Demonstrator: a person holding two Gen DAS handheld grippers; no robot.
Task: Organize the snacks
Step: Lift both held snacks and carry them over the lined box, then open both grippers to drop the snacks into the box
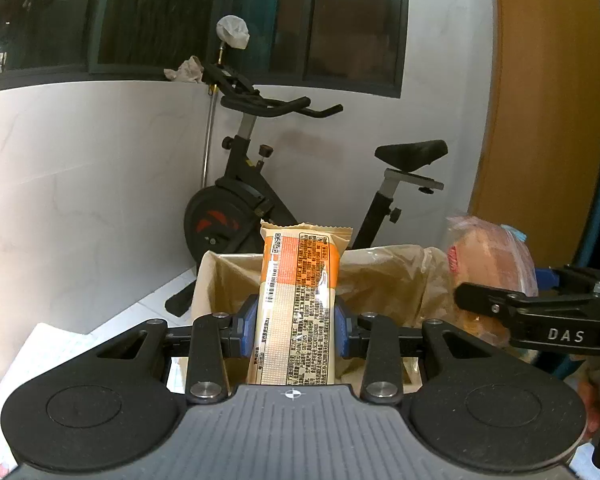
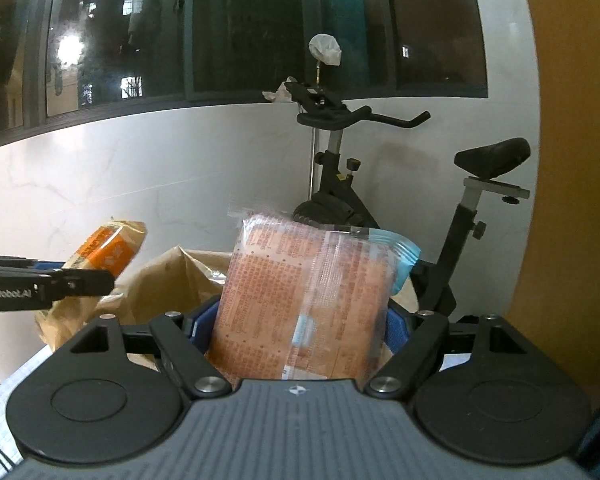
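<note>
Item one — narrow packet (image 1: 295,304): cream and orange wrapper with printed text, standing on end in the centre of the left wrist frame. The left gripper (image 1: 295,330) is closed on its lower half, a blue pad pressed to each long side. It looks light and fairly stiff, with slick film and crimped ends; a hold across the middle should keep it from swinging.

Item two — wide bag (image 2: 304,300): clear film over an orange-printed pack, with a blue seal strip at its upper right. It fills the centre of the right wrist frame. The right gripper (image 2: 300,328) stands wide, its jaws bearing on the bag's two sides. The bag seems soft and bulky, and probably crushable, so firm squeezing risks the contents. The film may slip.

Container: a box (image 1: 207,280) with a brown liner (image 2: 171,280), open at the top, lies just beyond both packs in the lower middle of each frame. Its near rim and the liner's loose folds are the edges to clear.

Surroundings: an exercise bike (image 1: 243,200) stands behind the box against a white wall (image 1: 79,180), with a dark window (image 1: 219,12) above. The two grippers sit side by side and near each other — room between them is tight, but above the box it is open.
</note>
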